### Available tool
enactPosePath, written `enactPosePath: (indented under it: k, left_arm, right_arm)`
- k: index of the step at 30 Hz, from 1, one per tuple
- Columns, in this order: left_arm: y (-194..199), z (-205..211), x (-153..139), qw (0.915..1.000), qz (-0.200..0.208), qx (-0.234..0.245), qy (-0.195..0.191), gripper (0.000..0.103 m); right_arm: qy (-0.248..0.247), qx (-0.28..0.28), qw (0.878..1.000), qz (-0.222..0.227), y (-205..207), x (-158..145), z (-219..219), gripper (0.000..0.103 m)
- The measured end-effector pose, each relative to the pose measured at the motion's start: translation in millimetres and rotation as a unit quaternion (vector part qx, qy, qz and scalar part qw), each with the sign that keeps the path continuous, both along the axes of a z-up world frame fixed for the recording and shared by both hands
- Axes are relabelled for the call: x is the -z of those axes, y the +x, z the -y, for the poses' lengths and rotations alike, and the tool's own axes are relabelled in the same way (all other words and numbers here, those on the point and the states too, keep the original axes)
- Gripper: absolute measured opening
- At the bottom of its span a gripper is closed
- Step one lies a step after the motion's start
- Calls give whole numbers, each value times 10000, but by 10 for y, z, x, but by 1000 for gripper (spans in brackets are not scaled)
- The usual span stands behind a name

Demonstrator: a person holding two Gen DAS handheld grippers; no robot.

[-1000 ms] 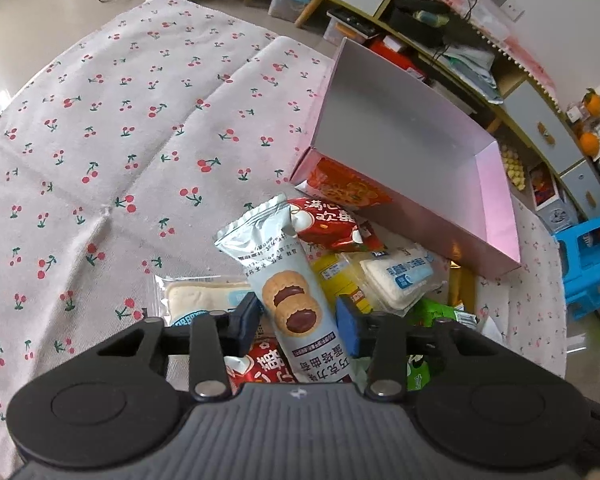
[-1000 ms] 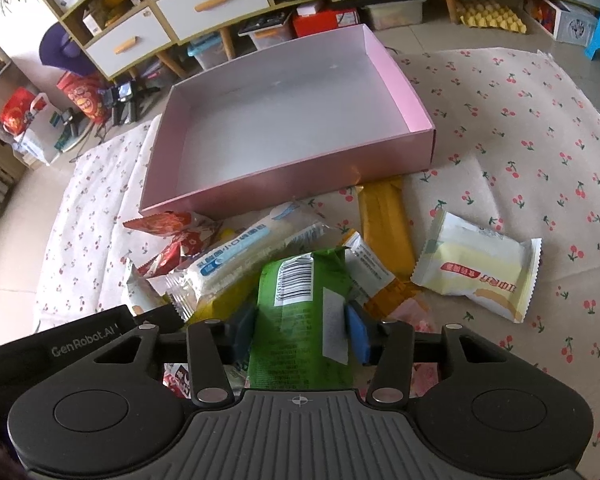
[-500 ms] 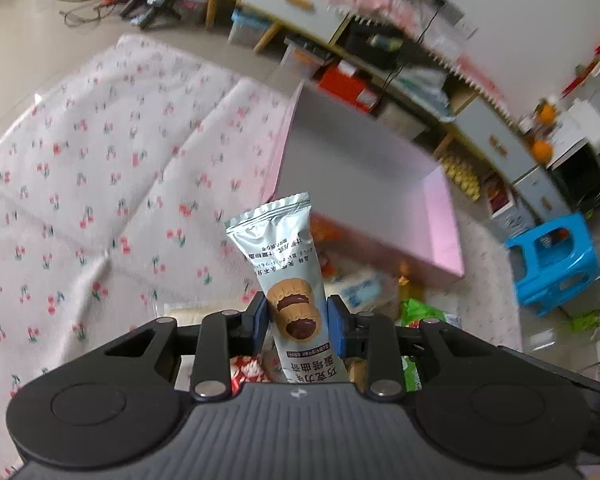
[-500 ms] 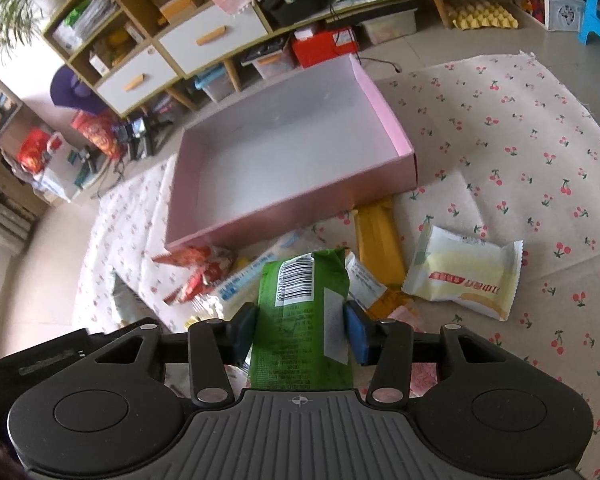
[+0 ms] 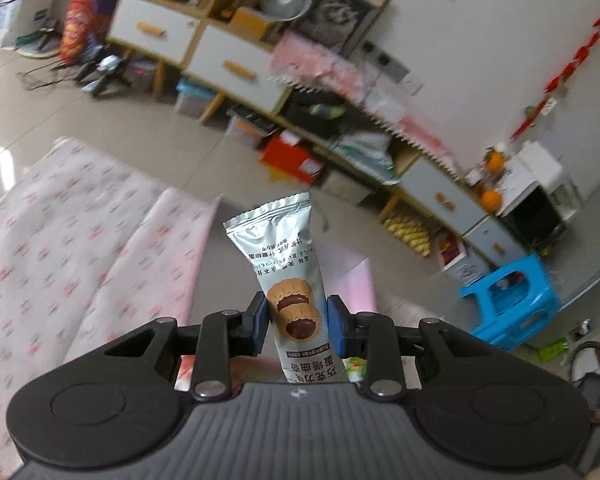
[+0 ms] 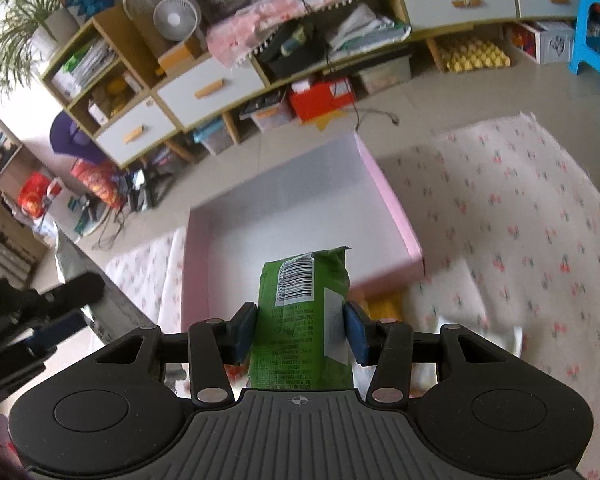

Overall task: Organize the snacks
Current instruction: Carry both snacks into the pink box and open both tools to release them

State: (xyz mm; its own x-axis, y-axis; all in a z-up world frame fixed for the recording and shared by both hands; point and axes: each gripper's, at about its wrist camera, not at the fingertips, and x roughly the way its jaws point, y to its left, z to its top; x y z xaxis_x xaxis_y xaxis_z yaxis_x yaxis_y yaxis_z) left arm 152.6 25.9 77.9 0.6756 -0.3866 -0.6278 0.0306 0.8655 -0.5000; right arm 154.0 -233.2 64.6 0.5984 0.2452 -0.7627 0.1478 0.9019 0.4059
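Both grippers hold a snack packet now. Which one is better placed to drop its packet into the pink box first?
Probably the right gripper: its green packet points straight at the open pink box. The left gripper with its cookie packet aims over the box, toward the shelves.

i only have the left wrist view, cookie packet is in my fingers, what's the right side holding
Observer: The right gripper is shut on a green snack packet, barcode end pointing away from the camera.
Operator: is the pink box empty, i barely see it behind my packet
Observer: In the right wrist view the visible floor of the pink box is bare; the near part is hidden behind the green packet.
Operator: anything left on the cloth on that side
Observer: Yes, a yellow packet lies just outside the box's near wall, beside the right fingers; more is there but blurred.
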Motion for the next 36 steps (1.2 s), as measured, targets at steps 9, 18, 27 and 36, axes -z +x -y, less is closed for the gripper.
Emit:
enactPosePath:
  k: [9,18,27,36]
  left_arm:
    - [487,118,512,9995,-253,135,-113,28]
    - [653,62,591,9990,-285,-9,335,28]
    - [728,47,773,9960,-570,-50,685,28]
    - [775,6,850,9924,-850,-17,888,29]
  right_arm:
    - [-105,451,9987,197,703,115,122,46]
    - [-605,218,9979,-121,1097,433,-199,46]
    - [-816,250,9956,-381,1151,655,-257,46]
    - [-929,192,9944,-458,1156,717,-306,47]
